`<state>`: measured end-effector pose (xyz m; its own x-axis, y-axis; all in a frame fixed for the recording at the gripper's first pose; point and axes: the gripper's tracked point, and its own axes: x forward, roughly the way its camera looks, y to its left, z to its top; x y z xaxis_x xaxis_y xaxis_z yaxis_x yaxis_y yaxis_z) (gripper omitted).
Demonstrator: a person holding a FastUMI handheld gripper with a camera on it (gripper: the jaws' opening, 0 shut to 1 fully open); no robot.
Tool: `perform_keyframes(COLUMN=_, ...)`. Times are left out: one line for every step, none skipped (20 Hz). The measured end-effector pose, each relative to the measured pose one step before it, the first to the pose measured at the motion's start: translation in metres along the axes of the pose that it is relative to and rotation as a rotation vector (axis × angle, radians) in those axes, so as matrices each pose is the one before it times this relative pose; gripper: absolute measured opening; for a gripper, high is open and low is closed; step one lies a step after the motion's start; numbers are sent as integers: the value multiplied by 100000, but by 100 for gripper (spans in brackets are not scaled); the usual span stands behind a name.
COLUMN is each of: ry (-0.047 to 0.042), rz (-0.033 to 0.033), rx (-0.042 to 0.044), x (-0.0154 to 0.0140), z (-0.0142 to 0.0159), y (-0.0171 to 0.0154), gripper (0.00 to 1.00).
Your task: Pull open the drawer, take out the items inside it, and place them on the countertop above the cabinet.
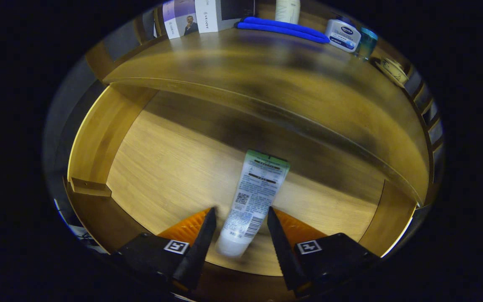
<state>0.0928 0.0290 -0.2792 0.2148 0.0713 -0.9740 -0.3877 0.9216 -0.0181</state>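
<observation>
1. a wooden cabinet (111,126) of warm honey-brown boards, the grain running across them;
2. its countertop (266,79) is glossy and streaked with soft reflections; light glints bright along the board edges;
3. at the back of the top stand pale boxes (201,16), a blue strip (283,28), a white bottle (287,10), a small white container (343,35) and a teal cup (367,42);
4. a dark slatted rail (428,113) runs beside the right end.

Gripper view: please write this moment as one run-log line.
drawer: open | white plastic tube with green end: between jaws | gripper: open, no visible contact | wooden countertop: tube not placed
</observation>
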Motion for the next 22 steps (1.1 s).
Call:
perform_keyframes(ry=-27, rz=485, rx=773, x=160, z=127, y=-151, gripper=72)
perform_keyframes(ry=1338, rz=309, rx=1122, x=119, z=-82, y=-36, gripper=66)
perform_keyframes(ry=-73, rz=307, rx=118, x=-32, z=-38, y=176, gripper=61)
perform_keyframes(ry=-470, rz=9, rx=-1056, x=-5, z=-17, y=1, gripper=55)
perform_keyframes(ry=-206, rz=-375, rx=-1061, x=34, z=-90, y=-58, gripper=55)
perform_keyframes(ry=-14, rz=84, rx=-1227, x=-362, z=64, y=46, gripper=46)
perform_keyframes(ry=109, rz=1441, rx=-1541, x=164, z=-265, y=283, gripper=46)
perform_keyframes(ry=26, rz=1648, rx=-1305, x=-148, z=-156, y=443, gripper=46)
perform_keyframes(ry=-307, rz=1059, rx=-1114, x=-113, z=-165, y=318, gripper=46)
perform_keyframes(ry=-806, rz=455, rx=-972, x=-259, z=9, y=235, gripper=46)
perform_keyframes(ry=-1430, rz=522, rx=-1337, x=-378, z=46, y=317, gripper=46)
perform_keyframes(ry=-1701, rz=314, rx=-939, x=-447, z=232, y=190, gripper=46)
perform_keyframes(ry=-1414, rz=469, rx=-870, x=-581, z=-9, y=249, gripper=46)
perform_keyframes(ry=-917, rz=855, rx=-1085, x=-693, z=11, y=355, gripper=46)
perform_keyframes(ry=-1604, rz=676, rx=-769, x=-642, z=29, y=282, gripper=46)
perform_keyframes(ry=-1672, rz=543, rx=-1013, x=-689, z=108, y=298, gripper=46)
perform_keyframes(ry=-1783, rz=442, rx=-742, x=-610, z=109, y=332, gripper=46)
perform_keyframes(ry=-1843, rz=603, rx=-257, x=-580, z=227, y=280, gripper=46)
perform_keyframes(ry=-1518, rz=715, rx=-310, x=-434, z=94, y=291, gripper=46)
perform_keyframes(ry=-1037, rz=546, rx=-606, x=-341, z=124, y=193, gripper=46)
perform_keyframes(ry=-2200, rz=357, rx=1889, x=-213, z=209, y=77, gripper=46)
perform_keyframes(ry=-315, rz=1458, rx=2606, x=-385, z=228, y=160, gripper=30)
